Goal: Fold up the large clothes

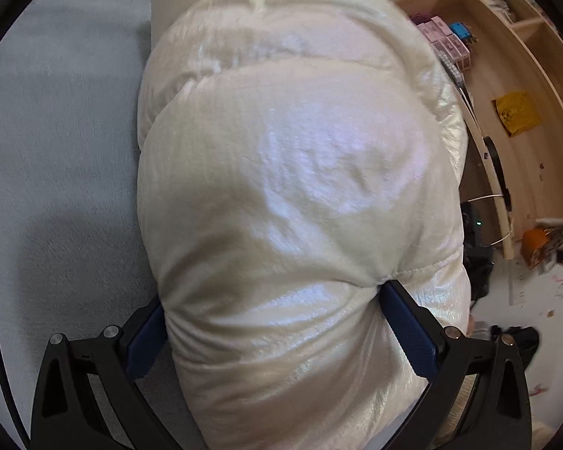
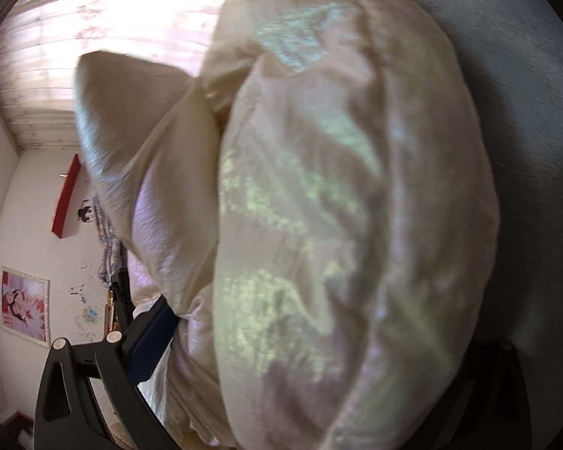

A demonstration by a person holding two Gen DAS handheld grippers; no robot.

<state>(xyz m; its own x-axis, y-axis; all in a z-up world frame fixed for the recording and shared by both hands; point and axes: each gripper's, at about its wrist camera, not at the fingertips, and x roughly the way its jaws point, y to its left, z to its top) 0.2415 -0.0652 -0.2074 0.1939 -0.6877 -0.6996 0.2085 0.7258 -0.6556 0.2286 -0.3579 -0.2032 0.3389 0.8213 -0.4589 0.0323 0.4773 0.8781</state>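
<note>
A shiny cream puffer jacket [image 1: 281, 187] fills the left wrist view, its quilted bulk running away from me over a grey surface [image 1: 56, 150]. My left gripper [image 1: 270, 300] is shut on a thick fold of the jacket, blue pads pressed into both sides. In the right wrist view the same jacket [image 2: 337, 225] bulges in front of the lens, with one part [image 2: 131, 131] sticking up at the left. My right gripper [image 2: 281, 318] grips a bunch of the jacket; only its left finger [image 2: 150, 333] shows, the right one is hidden by fabric.
Wooden shelving [image 1: 525, 56] with pink boxes [image 1: 446, 41] and floor clutter [image 1: 544, 247] lies to the right in the left wrist view. The right wrist view shows a curtained window [image 2: 112, 37], a white wall with a picture [image 2: 24, 303] and a red shelf [image 2: 67, 195].
</note>
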